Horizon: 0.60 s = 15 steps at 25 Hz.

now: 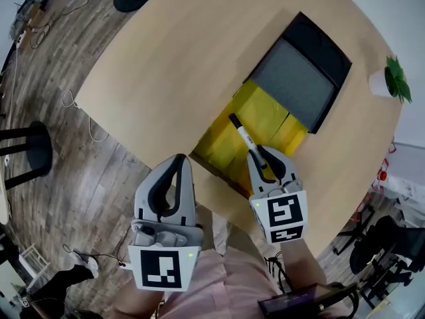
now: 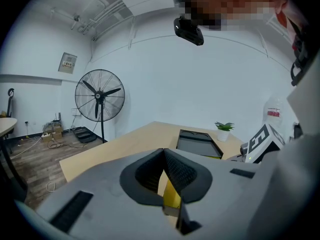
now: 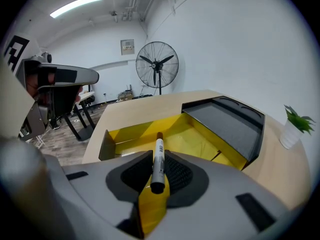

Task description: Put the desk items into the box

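Marker [image 3: 158, 159]: being pinched at its rear end by the right gripper [image 3: 155, 179], tip pointing out over the box [image 3: 125, 134], likely for dropping in.
Box: sitting open at the table's [image 1: 186, 58] near edge, showing nothing inside; dark lid [image 1: 299, 78] lying touching its far side.
Left gripper [image 2: 164, 176]: hovering beside, jaws pressing together, carrying nothing.
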Motion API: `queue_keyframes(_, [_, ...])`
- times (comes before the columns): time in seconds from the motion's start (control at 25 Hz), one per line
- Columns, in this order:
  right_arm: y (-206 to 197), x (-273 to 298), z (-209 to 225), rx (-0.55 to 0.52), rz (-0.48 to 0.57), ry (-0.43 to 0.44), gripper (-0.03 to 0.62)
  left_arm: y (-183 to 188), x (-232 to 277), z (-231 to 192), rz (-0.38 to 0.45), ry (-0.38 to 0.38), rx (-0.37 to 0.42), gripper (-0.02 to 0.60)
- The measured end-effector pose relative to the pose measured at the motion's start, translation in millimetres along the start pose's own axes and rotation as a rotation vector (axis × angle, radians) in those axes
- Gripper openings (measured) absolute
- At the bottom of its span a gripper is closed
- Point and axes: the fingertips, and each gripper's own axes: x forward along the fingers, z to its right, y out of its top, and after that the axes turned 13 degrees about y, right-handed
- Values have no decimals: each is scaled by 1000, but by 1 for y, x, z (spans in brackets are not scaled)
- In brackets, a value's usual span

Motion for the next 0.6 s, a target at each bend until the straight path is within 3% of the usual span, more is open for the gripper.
queue_keyframes(0.6, [-11,10,-1,-50,-100,-32,78,-8,6,-10,-7,3,-24,11])
